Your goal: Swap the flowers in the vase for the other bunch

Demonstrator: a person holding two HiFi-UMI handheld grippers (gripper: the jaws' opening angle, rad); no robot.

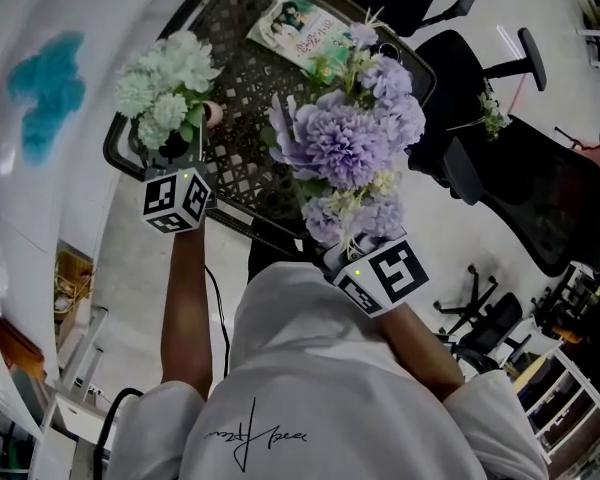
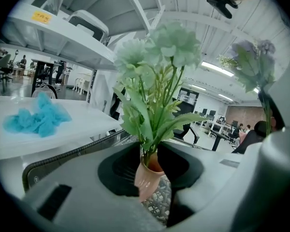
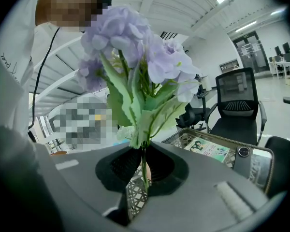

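Closest to the person, the right gripper is clamping its jaws on the thin stems of the purple bunch, holding it upright over the near right edge of the lattice table. Further out, the left gripper is sitting with its jaws part-way apart around the pink vase, with lattice showing between the vase and one jaw. The vase is standing by the table's left edge, carrying the pale green flowers. A booklet is lying at the far edge.
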